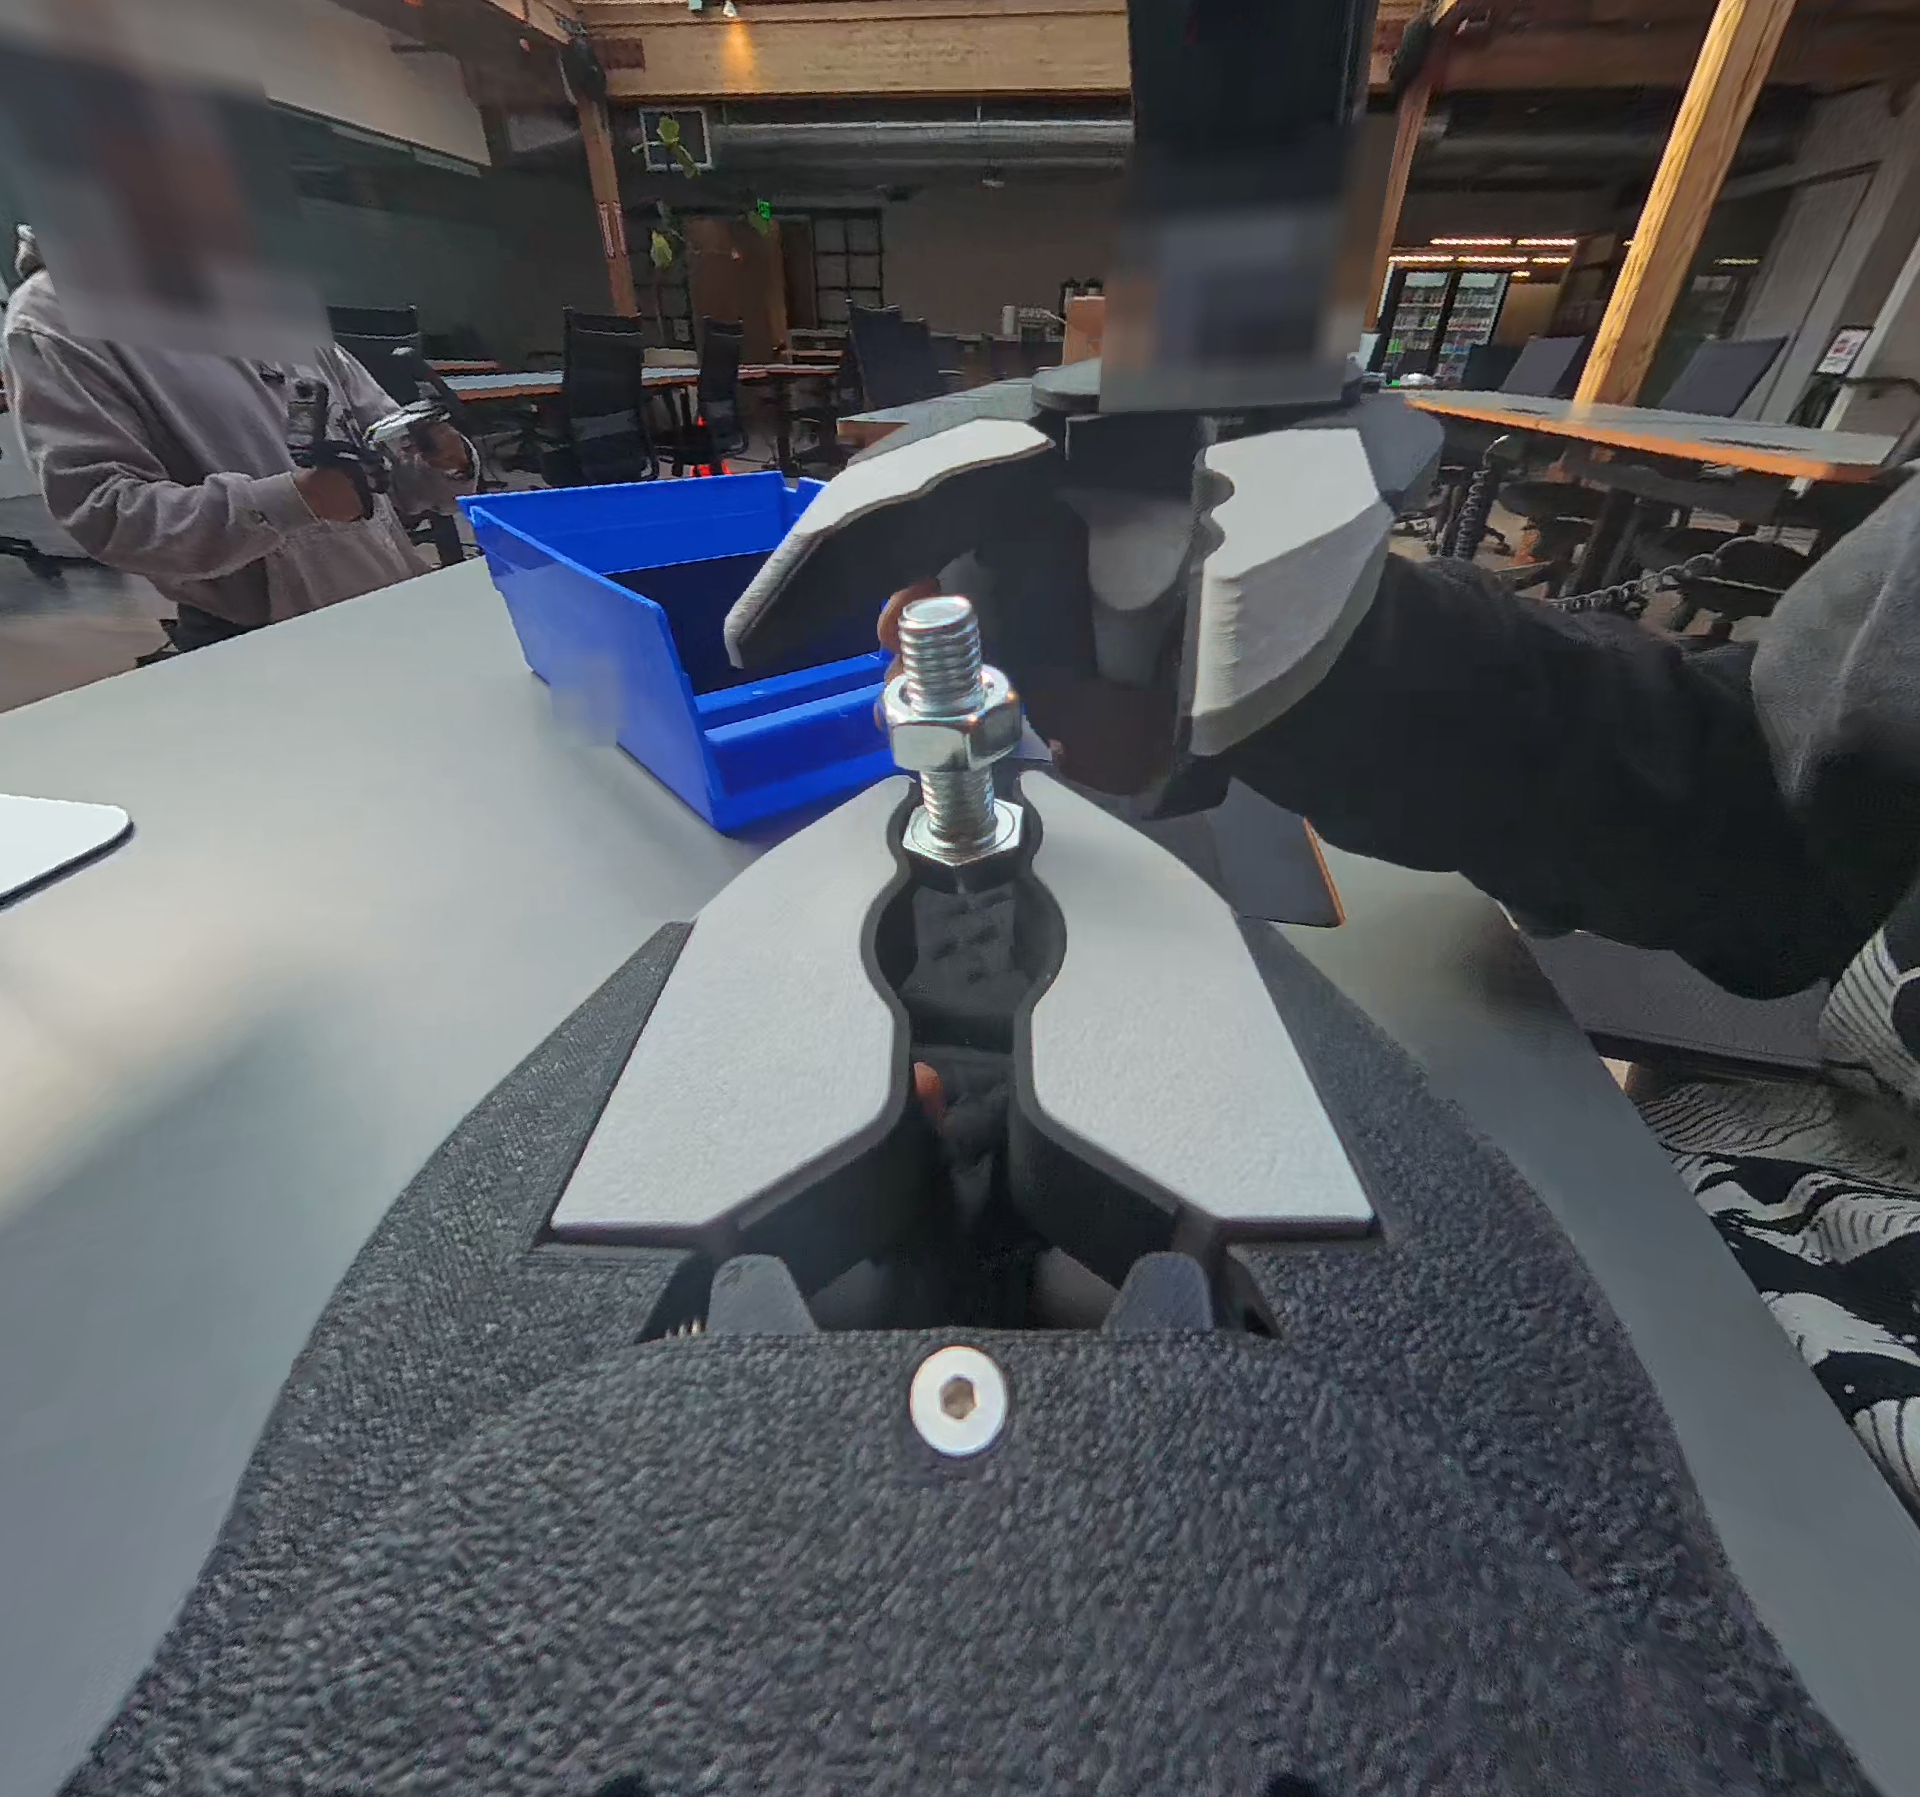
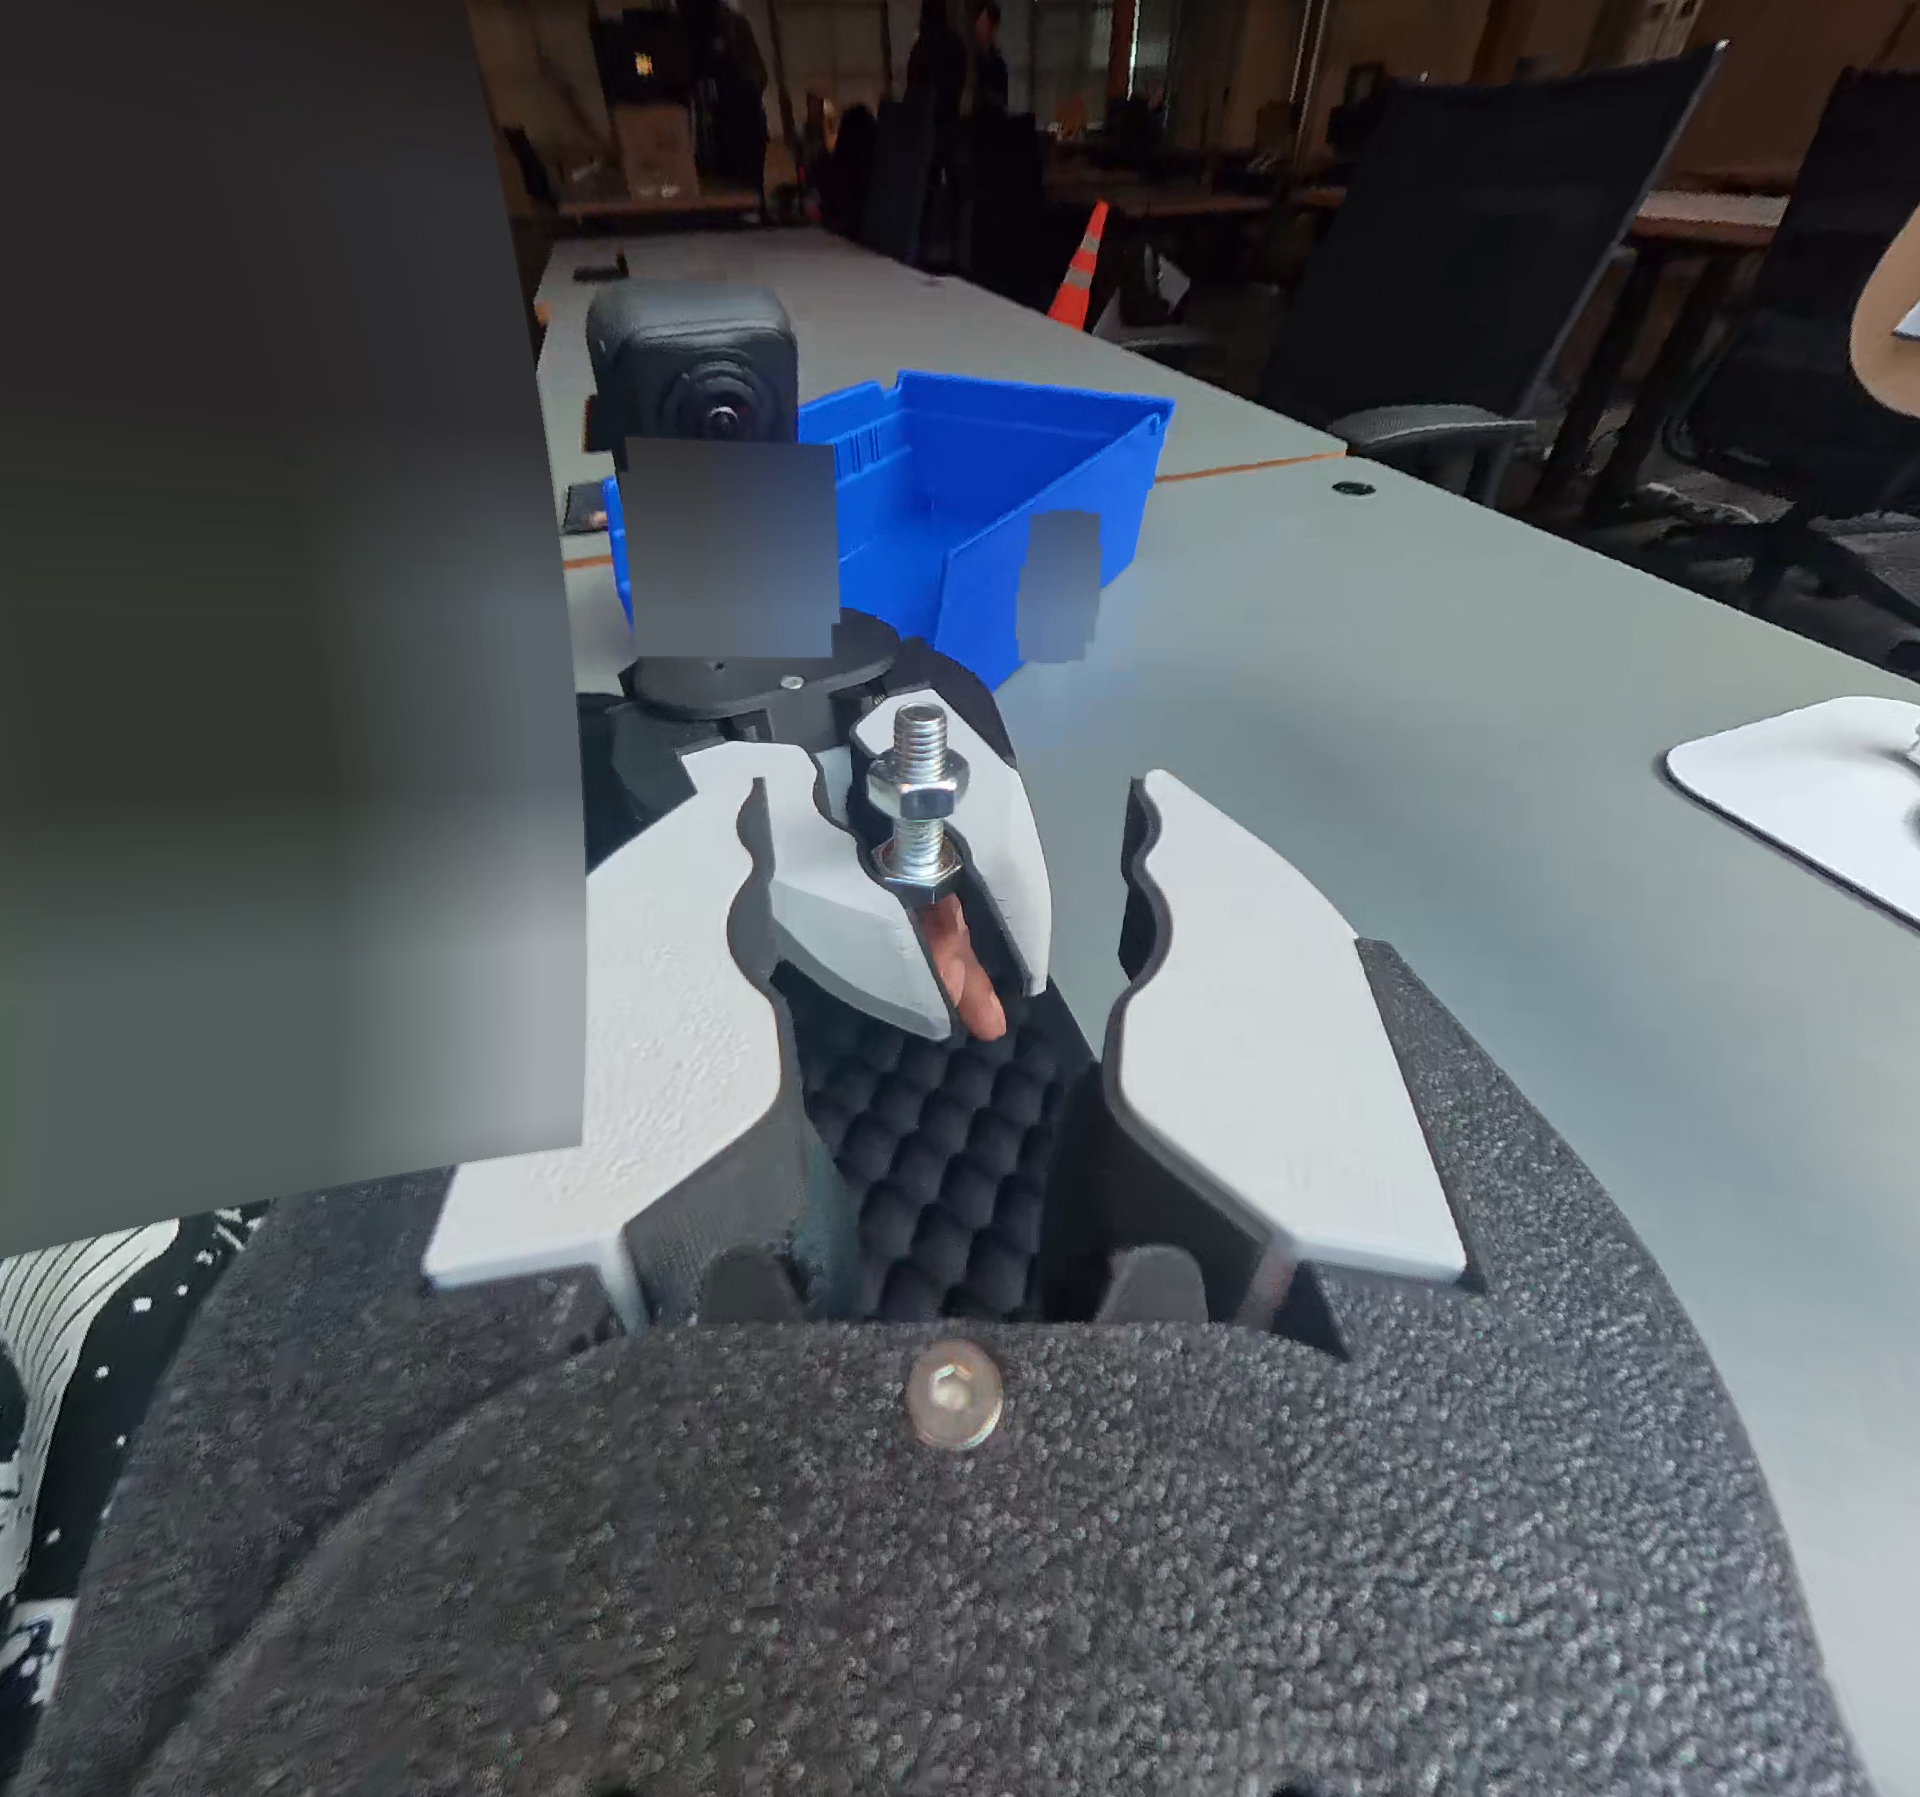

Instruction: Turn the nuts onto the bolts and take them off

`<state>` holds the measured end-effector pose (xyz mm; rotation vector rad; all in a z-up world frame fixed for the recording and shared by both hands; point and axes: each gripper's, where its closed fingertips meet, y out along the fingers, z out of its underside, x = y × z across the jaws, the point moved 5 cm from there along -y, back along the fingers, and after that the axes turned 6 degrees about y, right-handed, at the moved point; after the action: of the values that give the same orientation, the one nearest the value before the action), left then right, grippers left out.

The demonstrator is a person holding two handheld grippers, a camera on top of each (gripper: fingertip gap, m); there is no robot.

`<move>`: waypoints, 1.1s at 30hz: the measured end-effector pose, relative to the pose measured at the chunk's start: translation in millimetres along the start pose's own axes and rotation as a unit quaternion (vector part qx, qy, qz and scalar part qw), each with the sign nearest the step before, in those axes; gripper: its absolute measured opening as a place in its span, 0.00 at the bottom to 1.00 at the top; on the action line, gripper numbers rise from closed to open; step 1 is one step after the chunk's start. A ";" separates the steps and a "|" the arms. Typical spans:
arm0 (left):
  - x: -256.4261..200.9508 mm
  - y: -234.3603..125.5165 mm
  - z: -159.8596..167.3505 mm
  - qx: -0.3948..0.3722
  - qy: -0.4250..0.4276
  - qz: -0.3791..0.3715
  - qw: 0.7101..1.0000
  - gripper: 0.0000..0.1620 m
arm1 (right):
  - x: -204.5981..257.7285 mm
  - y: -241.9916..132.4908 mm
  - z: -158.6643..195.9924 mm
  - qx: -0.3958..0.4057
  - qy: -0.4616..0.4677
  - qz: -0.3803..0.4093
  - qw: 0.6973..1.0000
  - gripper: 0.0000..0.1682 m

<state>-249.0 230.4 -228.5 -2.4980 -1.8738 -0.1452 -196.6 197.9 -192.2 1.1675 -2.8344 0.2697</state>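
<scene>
A silver bolt (image 1: 940,646) stands upright, its hex head clamped between my left gripper's (image 1: 961,812) fingertips. A silver nut (image 1: 951,719) sits partway down its thread, above the head. My right gripper (image 1: 971,682) is open just behind the bolt, with its grey fingers (image 1: 894,542) spread to either side. In the right wrist view my right gripper (image 2: 951,797) is open around the bolt (image 2: 920,739) and nut (image 2: 920,791), not touching them. The left gripper (image 2: 920,880) holds the bolt head there.
A blue plastic bin (image 1: 644,604) stands on the grey table (image 1: 312,812) behind the grippers; it also shows in the right wrist view (image 2: 987,500). A white pad (image 2: 1818,791) lies at the right. A person (image 1: 187,459) stands at the far left. Chairs (image 2: 1507,241) line the table's edge. Left and right tips are no more than a few centimetres apart.
</scene>
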 end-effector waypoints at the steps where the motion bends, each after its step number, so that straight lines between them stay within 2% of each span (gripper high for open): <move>1: -1.3 0.3 -0.1 0.000 0.004 0.004 1.000 0.09 | 0.2 -1.0 0.3 -0.018 0.008 0.003 1.000 0.38; 4: -3.1 1.7 2.9 0.013 0.004 0.013 1.000 0.09 | -1.3 0.0 1.1 -0.041 0.028 0.009 0.999 0.36; 13: -3.4 2.2 5.2 0.018 -0.001 0.019 1.000 0.09 | -4.1 16.6 11.1 -0.013 0.023 0.024 0.999 0.34; 20: -4.9 2.9 6.2 0.023 0.002 0.025 0.999 0.09 | -8.5 9.4 12.0 -0.021 0.028 0.032 0.999 0.31; 30: -5.6 2.7 6.1 0.023 0.000 0.030 0.999 0.09 | -12.2 -8.6 12.7 -0.025 0.020 0.044 0.999 0.33; 33: -6.3 2.5 5.8 0.022 0.002 0.034 0.999 0.09 | -19.3 -15.9 13.9 -0.026 0.017 0.074 0.997 0.26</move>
<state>-248.0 224.1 -234.7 -2.5255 -1.7686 -0.1051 -171.6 197.6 -206.1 0.9371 -2.8833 0.2192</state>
